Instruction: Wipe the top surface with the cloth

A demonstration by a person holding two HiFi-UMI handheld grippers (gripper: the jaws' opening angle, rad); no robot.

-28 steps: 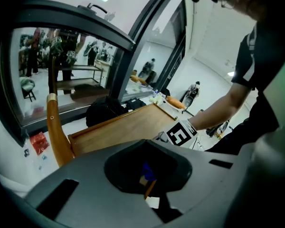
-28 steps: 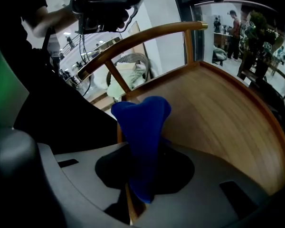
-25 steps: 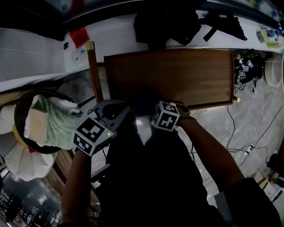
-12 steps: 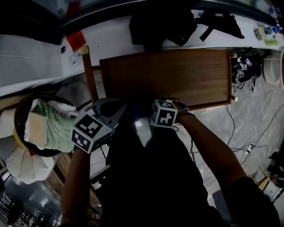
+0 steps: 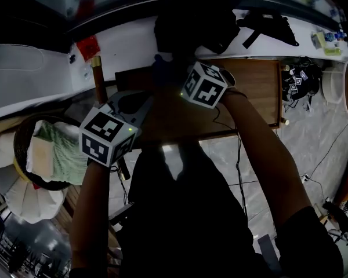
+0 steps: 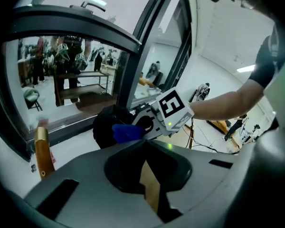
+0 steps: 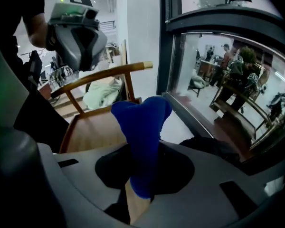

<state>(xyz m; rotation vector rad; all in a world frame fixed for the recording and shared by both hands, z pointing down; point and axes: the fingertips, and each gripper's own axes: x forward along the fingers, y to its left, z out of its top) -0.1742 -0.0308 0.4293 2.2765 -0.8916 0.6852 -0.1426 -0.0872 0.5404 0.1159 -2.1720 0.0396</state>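
Wooden tabletop (image 5: 255,94) beneath; right hand-held gripper (image 7: 141,175) clamps blue cloth (image 7: 141,122), left hand-held gripper (image 6: 145,146) seemingly closed.

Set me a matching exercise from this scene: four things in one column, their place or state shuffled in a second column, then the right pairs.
Things
1. blue cloth
2. left gripper
3. pale green cloth
4. black bag

Place or state
A. on the white ledge beyond the brown wooden top
B. jaws together, holding nothing
C. clamped in the right gripper
D. lying in the dark round basket

Pairs: 1-C, 2-B, 3-D, 4-A
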